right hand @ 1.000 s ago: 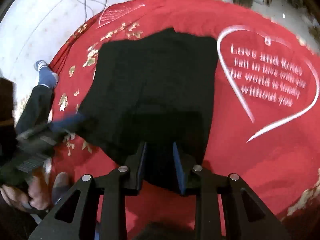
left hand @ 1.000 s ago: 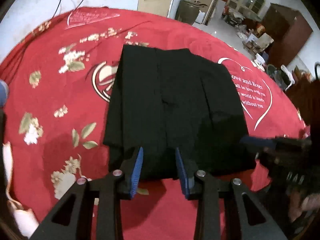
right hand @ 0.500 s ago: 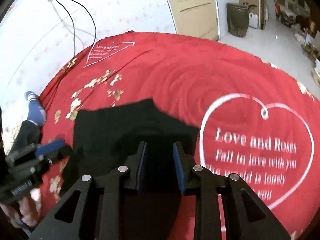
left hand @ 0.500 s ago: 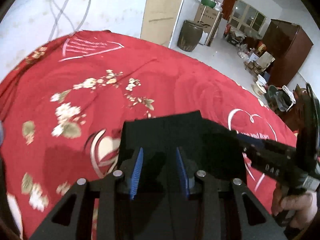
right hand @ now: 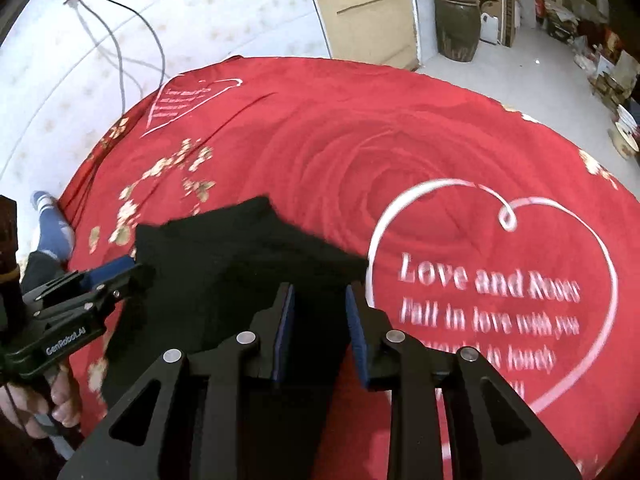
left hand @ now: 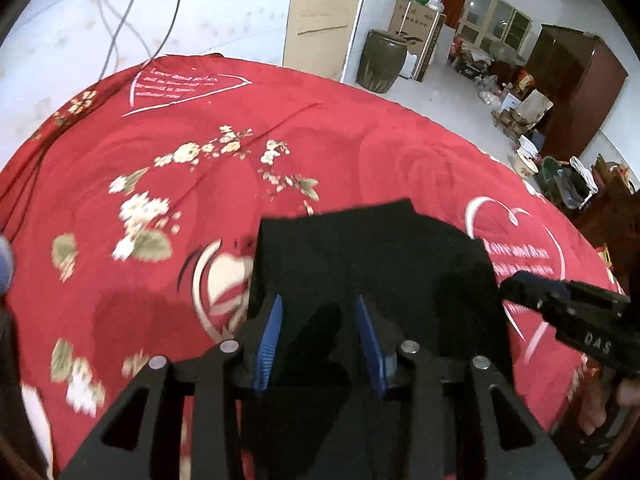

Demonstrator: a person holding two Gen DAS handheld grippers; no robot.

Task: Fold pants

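The black pants (left hand: 372, 252) lie on the red bedspread (left hand: 200, 184), partly folded, with the near edge lifted. My left gripper (left hand: 318, 332) has its blue pads (left hand: 267, 340) around the near left edge of the cloth, which hangs dark between the jaws. My right gripper (right hand: 320, 328) holds the near right edge of the pants (right hand: 240, 256) the same way. Each gripper shows in the other's view, the right one (left hand: 560, 304) at the pants' right side and the left one (right hand: 92, 284) at their left side.
The red bedspread (right hand: 400, 140) has white hearts with text (right hand: 488, 300) and flower prints (left hand: 148, 208). A white wall with cables (left hand: 132, 20) is behind. A dark jar (left hand: 380, 60), boxes and a wooden cabinet (left hand: 576, 88) stand on the floor at the right.
Both grippers have lifted the near edge of the pants and carried it forward over the rest. The visible pants now look much shorter than a second ago.
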